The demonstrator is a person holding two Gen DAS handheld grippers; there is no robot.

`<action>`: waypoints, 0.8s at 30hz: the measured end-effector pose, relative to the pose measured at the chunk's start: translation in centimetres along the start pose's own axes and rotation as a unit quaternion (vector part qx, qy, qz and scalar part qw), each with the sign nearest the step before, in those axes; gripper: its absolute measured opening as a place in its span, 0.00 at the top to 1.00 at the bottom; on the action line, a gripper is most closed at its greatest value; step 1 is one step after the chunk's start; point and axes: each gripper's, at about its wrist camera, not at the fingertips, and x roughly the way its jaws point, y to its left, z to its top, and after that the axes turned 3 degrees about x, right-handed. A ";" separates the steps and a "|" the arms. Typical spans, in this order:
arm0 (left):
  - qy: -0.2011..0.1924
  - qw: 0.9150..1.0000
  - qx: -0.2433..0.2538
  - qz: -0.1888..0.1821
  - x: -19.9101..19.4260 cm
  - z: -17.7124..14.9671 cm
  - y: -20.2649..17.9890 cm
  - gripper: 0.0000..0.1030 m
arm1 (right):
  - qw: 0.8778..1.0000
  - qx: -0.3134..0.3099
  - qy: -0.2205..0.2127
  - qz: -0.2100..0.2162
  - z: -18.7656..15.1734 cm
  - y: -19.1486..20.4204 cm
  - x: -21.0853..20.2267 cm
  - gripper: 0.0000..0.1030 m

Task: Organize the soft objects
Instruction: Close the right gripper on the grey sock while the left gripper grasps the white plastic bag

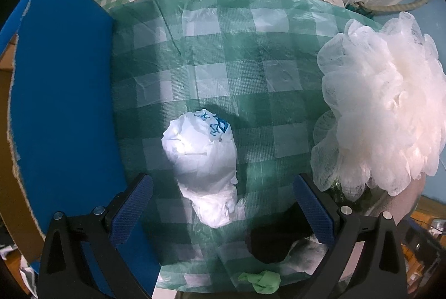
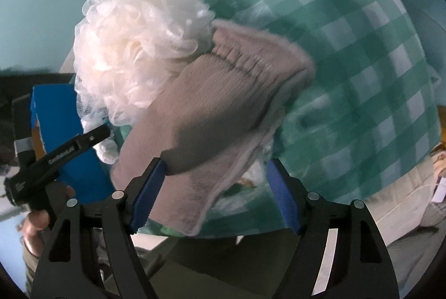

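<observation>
White mesh loofah (image 1: pixel 382 103) at right edge of checkered table (image 1: pixel 228 70), grey mitt (image 2: pixel 220 109) touching it.
Crumpled white plastic bag (image 1: pixel 205 159) lies mid-table between left gripper (image 1: pixel 223 211) fingers, jaws spread wide, gripping nothing. Right gripper (image 2: pixel 216 193) jaws apart too, mitt against one blue pad (image 2: pixel 147 195), not pinched. Black item (image 1: pixel 274 234), green scrap (image 1: pixel 262 281) near front edge; blue board (image 1: pixel 64 92) left.

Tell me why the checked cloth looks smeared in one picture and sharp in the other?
Right wrist view: motion blur smears the checked cloth and the grey knit piece. Left wrist view: sharp, though glare whitens the crumpled white bag and the mesh pouf; fisheye distortion bends both pictures.
</observation>
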 end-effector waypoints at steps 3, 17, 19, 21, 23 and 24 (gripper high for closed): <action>0.004 1.000 -0.006 -0.006 0.4 0.4 0.2 0.01 | 1.000 0.011 0.002 0.018 -0.3 0.7 1.0 0.26; 0.025 0.999 -0.015 -0.024 2.5 -0.7 2.6 0.49 | 0.999 0.025 -0.005 -0.027 0.6 4.5 5.3 0.22; 0.021 1.000 -0.013 -0.017 2.3 -0.9 2.8 0.57 | 0.999 0.022 -0.002 -0.039 0.8 5.1 6.0 0.22; 0.018 1.000 -0.015 -0.021 2.2 -1.2 3.2 0.59 | 0.998 0.016 -0.003 -0.054 1.0 5.8 6.6 0.22; 0.016 0.999 -0.016 -0.026 2.1 -1.3 3.6 0.59 | 0.998 0.009 -0.002 -0.067 1.0 6.5 7.2 0.22; 0.015 0.999 -0.016 -0.026 2.0 -1.4 3.8 0.60 | 0.997 0.007 -0.002 -0.071 1.1 6.7 7.5 0.23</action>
